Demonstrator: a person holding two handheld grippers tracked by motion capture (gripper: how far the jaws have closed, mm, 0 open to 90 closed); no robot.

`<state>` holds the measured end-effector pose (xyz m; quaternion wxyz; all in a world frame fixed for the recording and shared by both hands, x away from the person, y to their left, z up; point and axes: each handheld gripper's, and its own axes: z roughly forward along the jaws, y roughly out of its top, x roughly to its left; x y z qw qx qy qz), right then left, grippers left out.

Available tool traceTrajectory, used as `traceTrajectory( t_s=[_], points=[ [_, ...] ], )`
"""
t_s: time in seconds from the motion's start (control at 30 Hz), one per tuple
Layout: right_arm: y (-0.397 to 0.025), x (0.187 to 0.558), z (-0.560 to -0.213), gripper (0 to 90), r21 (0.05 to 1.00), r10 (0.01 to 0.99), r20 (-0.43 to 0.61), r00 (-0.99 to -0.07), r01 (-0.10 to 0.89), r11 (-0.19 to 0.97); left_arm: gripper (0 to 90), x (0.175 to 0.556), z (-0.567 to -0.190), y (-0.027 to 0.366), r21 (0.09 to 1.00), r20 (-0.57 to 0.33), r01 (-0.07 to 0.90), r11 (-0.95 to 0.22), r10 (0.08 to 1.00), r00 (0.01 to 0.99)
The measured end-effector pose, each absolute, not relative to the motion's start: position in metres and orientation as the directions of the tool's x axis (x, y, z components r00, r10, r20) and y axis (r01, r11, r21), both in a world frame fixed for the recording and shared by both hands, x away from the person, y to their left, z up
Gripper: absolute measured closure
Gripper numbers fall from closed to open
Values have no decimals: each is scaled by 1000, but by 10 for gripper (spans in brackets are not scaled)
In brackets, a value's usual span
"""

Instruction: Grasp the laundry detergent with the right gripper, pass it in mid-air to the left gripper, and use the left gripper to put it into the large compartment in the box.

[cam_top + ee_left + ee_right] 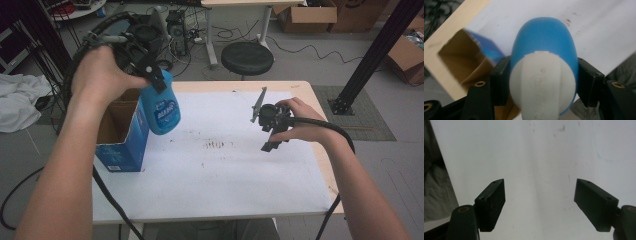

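A blue bottle (162, 106) with a white label hangs in the air just right of the open cardboard box (120, 131), held near its top by my left gripper (152, 75). In the left gripper view the bottle (544, 45) with its white cap sits between both jaws, and the box opening (461, 60) lies below to the left. My right gripper (272, 145) rests low over the white table sheet (225, 170) at the right, jaws wide apart. In the right gripper view that gripper (540, 202) has nothing between its pads.
The blue-sided box stands at the table's left edge. A black stool (247, 57) and desk legs stand beyond the far edge. A black frame post (375, 55) rises at the right. Dark smudges (217, 145) mark the sheet's middle.
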<state>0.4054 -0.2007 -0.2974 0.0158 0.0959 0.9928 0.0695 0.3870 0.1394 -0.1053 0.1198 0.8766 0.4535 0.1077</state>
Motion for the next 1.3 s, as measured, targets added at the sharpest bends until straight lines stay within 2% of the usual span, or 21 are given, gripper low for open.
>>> traceTrajectory(
  t_s=[0.27, 0.53, 0.87, 1.3],
  points=[
    [-240, 409, -299, 259, 64, 286, -27, -958, 284, 957, 390, 394, -100, 192, 307, 88, 905, -295, 955, 282],
    [-265, 408, -296, 263, 78, 321, -22, -947, 318, 945, 390, 395, -103, 223, 318, 89, 937, -141, 989, 119],
    [-282, 407, -298, 265, 85, 348, -15, -937, 346, 935, 390, 395, -115, 236, 314, 96, 946, -85, 994, 58],
    [-292, 405, -304, 270, 92, 356, -8, -934, 354, 931, 390, 403, -162, 240, 256, 93, 964, -77, 994, 55]
  ],
)
